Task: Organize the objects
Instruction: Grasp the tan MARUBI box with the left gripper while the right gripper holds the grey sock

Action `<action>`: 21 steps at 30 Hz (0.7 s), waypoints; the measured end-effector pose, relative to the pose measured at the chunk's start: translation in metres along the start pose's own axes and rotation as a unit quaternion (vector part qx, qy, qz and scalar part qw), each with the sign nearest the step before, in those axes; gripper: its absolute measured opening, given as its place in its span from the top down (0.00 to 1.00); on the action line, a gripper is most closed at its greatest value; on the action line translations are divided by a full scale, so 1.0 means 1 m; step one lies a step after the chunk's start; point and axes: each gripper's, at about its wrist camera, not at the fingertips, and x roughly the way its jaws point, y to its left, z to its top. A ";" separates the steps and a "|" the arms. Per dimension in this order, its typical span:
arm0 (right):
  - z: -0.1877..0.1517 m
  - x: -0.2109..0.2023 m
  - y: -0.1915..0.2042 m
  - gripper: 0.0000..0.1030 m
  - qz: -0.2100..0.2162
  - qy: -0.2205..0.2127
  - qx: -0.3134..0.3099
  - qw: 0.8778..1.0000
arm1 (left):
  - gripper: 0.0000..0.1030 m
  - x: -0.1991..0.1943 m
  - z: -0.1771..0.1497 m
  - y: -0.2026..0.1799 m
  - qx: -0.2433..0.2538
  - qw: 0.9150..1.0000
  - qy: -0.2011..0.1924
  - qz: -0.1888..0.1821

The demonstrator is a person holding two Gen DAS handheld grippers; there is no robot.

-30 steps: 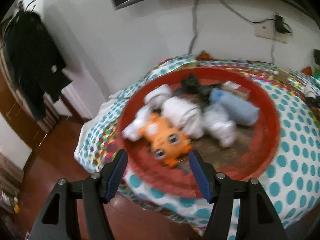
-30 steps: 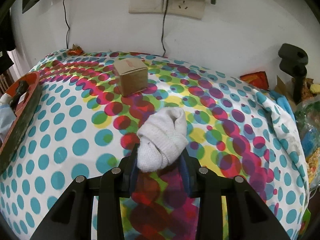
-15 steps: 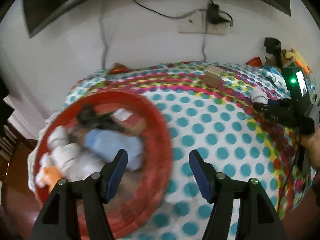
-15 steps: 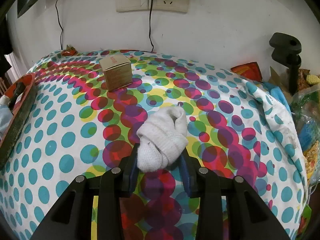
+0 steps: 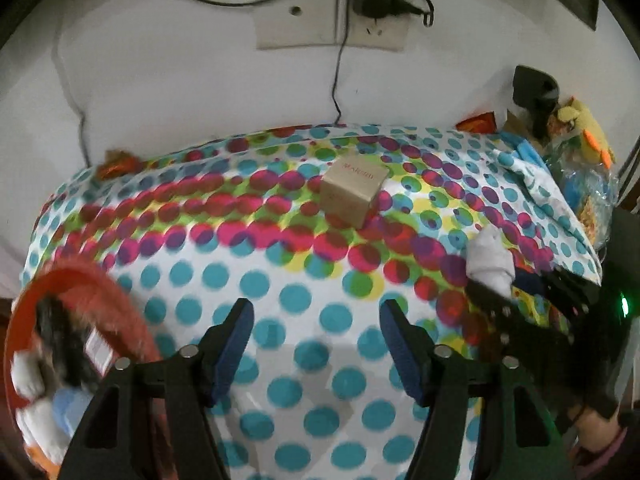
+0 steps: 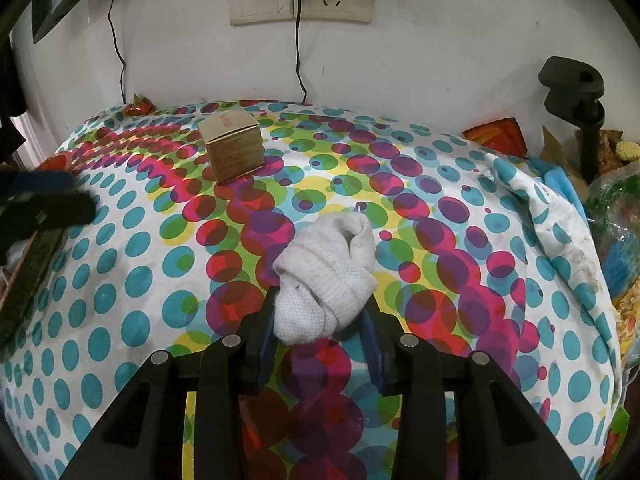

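Observation:
My right gripper is shut on a rolled white sock and holds it just above the dotted cloth; the sock also shows in the left wrist view. My left gripper is open and empty over the cloth. A small tan cardboard box stands beyond it toward the wall, also in the right wrist view. A red tray at the lower left holds rolled socks, a soft toy and dark items.
The table under the polka-dot cloth meets a white wall with sockets and cables. Bags, a yellow toy and a black clamp crowd the right end. An orange wrapper lies at the back left.
My left gripper has swung right, from over the red tray to over the cloth facing the box. My right gripper has kept its hold on the sock and shifted slightly.

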 end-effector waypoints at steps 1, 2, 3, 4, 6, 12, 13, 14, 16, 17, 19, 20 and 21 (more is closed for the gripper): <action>0.000 0.000 0.000 0.65 0.000 0.000 0.000 1.000 | 0.26 0.003 0.006 -0.002 0.003 1.000 0.007 -0.009; -0.001 0.000 0.000 0.65 0.000 0.000 0.000 1.000 | 0.26 0.007 0.013 -0.004 0.004 1.000 0.012 -0.015; -0.001 0.000 0.000 0.64 0.000 0.000 0.000 1.000 | 0.24 0.010 0.019 -0.006 0.004 1.000 0.016 -0.019; -0.001 0.000 0.000 0.64 0.001 0.000 0.000 1.000 | 0.23 0.014 0.025 -0.009 0.007 0.999 0.023 -0.025; -0.002 0.001 0.000 0.63 0.004 0.000 0.001 1.000 | 0.23 0.024 0.037 -0.015 0.018 0.998 0.043 -0.030; -0.003 0.002 -0.001 0.61 0.011 -0.001 0.003 1.000 | 0.23 0.049 0.069 -0.021 0.026 0.996 0.080 -0.037; -0.003 0.002 0.000 0.61 0.012 -0.001 0.003 1.000 | 0.23 0.051 0.073 -0.021 0.028 0.996 0.079 -0.034; -0.003 0.002 -0.001 0.61 0.012 -0.002 0.004 1.000 | 0.22 0.052 0.078 -0.023 0.031 0.996 0.079 -0.031; -0.004 0.002 -0.002 0.61 0.015 -0.002 0.006 1.000 | 0.22 0.057 0.086 -0.024 0.036 0.996 0.079 -0.029; -0.004 0.002 -0.002 0.61 0.016 -0.002 0.007 1.000 | 0.22 0.060 0.089 -0.025 0.037 0.995 0.084 -0.030; -0.004 0.002 -0.002 0.61 0.018 -0.003 0.008 1.000 | 0.22 0.069 0.094 -0.026 0.041 0.994 0.095 -0.033; -0.004 0.003 -0.002 0.61 0.019 -0.003 0.009 1.000 | 0.22 0.071 0.096 -0.027 0.044 0.994 0.097 -0.029; -0.004 0.002 -0.002 0.61 0.020 -0.003 0.010 1.000 | 0.22 0.074 0.098 -0.027 0.049 0.994 0.097 -0.027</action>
